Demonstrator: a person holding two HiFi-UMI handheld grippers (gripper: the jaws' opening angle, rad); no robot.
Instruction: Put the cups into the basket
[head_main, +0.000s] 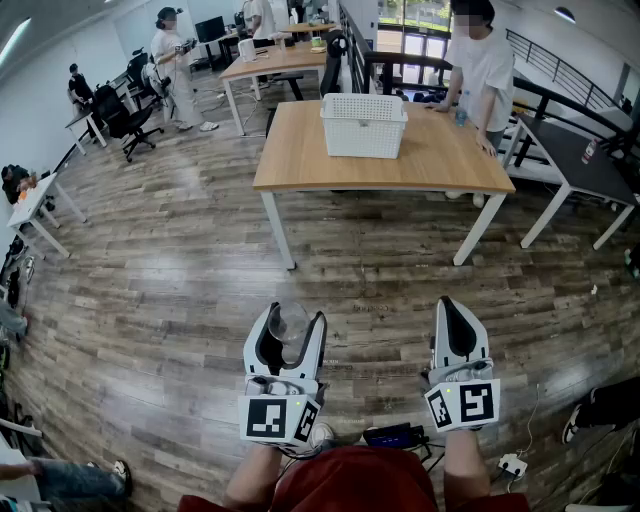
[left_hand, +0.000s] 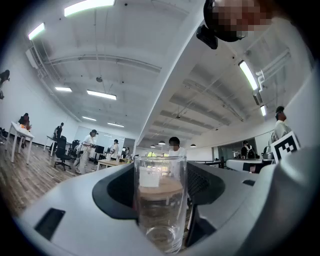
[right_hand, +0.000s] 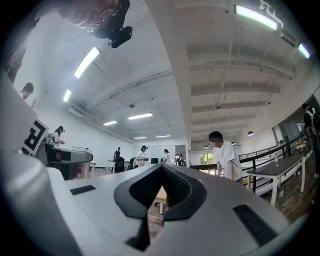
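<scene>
1. Cup: a clear, smooth glass cylinder, upright, gripped between the wide-set jaws of the left gripper. It is held above the plank floor, well apart from the basket.
2. Right gripper: grey moulded jaws pressed together, with nothing between them.
3. Basket: white perforated plastic, rectangular, standing on the pale wooden surface.

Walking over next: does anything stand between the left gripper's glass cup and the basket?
Nothing visible. Only wood floor lies between the glass cup in the left gripper and the table carrying the basket.
</scene>
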